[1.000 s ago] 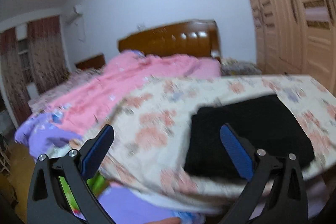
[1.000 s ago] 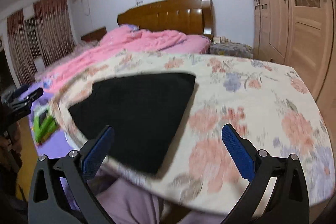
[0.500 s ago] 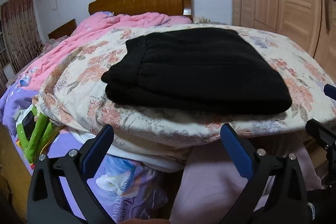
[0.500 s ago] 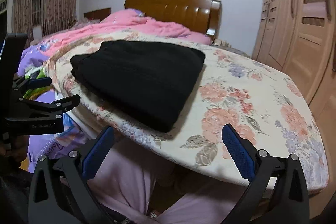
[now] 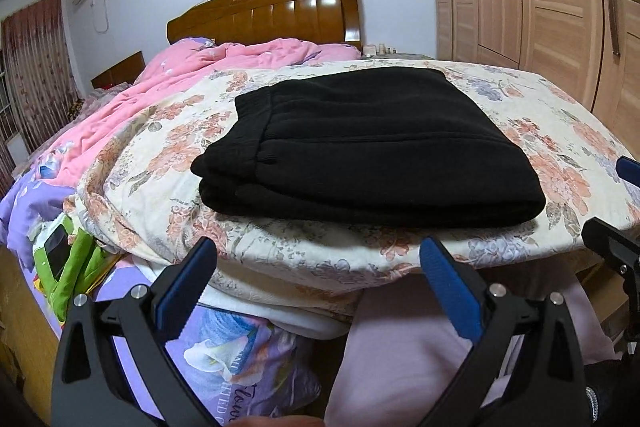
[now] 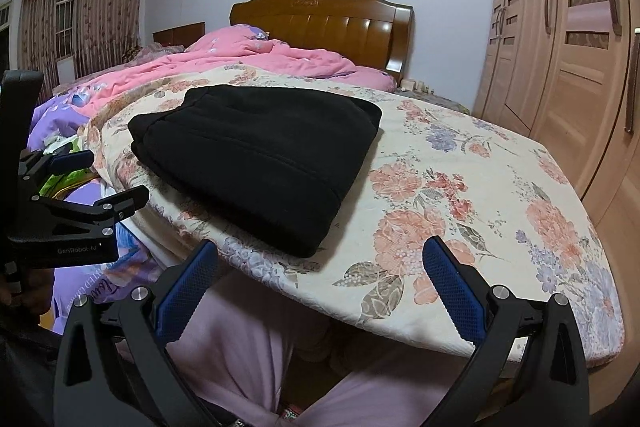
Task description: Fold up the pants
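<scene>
Though already folded:
pants (image 5: pixel 360 143): soft, thick; grip 6 o'clock fold.
left claw (image 5: pixel 316 285): apart, empty.
right claw (image 6: pixel 320 285): apart, empty.

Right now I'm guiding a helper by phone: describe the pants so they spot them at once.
Find the bed with the wooden headboard, then the floral quilt at its foot. The pants lie folded on it, the only black thing among pink and flowered bedding.

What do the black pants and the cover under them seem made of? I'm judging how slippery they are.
The pants look like thick, matte fleece or knit: soft rounded folds, no shine. The cover looks like smooth woven cotton with a printed flower pattern, though the exact fibre can't be told.
</scene>
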